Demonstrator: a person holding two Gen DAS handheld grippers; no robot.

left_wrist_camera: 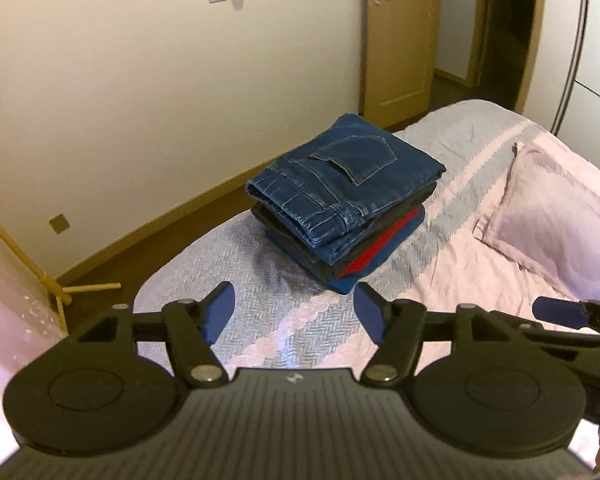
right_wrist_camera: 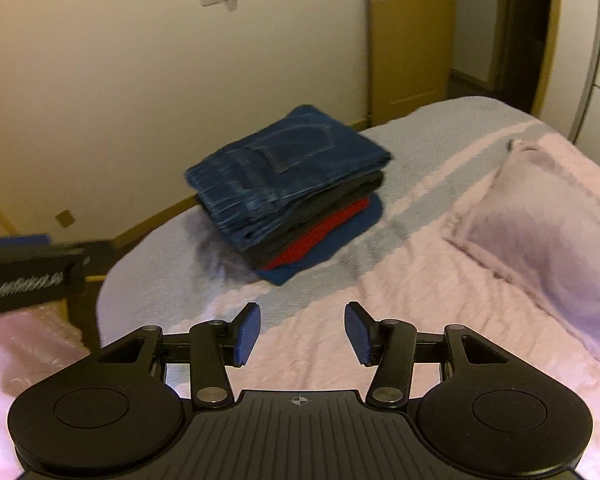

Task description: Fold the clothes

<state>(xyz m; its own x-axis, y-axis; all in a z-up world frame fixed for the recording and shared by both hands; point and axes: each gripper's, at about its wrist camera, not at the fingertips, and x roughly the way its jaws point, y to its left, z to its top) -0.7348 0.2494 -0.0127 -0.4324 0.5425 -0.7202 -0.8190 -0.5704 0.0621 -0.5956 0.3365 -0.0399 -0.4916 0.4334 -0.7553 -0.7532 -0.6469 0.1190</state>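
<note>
A stack of folded clothes [left_wrist_camera: 340, 208] lies near the bed's corner, with folded blue jeans [left_wrist_camera: 352, 168] on top and dark grey, red and blue garments beneath. The same stack [right_wrist_camera: 292, 200] shows in the right wrist view, slightly blurred. My left gripper [left_wrist_camera: 294, 312] hovers over the bedspread just short of the stack, jaws wide apart, nothing between its blue pads. My right gripper [right_wrist_camera: 302, 332] is open too, empty, over the pink cover in front of the stack. The other gripper's body shows at the left edge of the right wrist view.
The bed [left_wrist_camera: 260, 320] has a grey herringbone spread and a pink cover. A lilac pillow [left_wrist_camera: 548, 216] lies right of the stack. A cream wall, a wooden door [left_wrist_camera: 400, 40] and dark floor lie beyond the bed. A wooden rack [left_wrist_camera: 56, 292] stands at the left.
</note>
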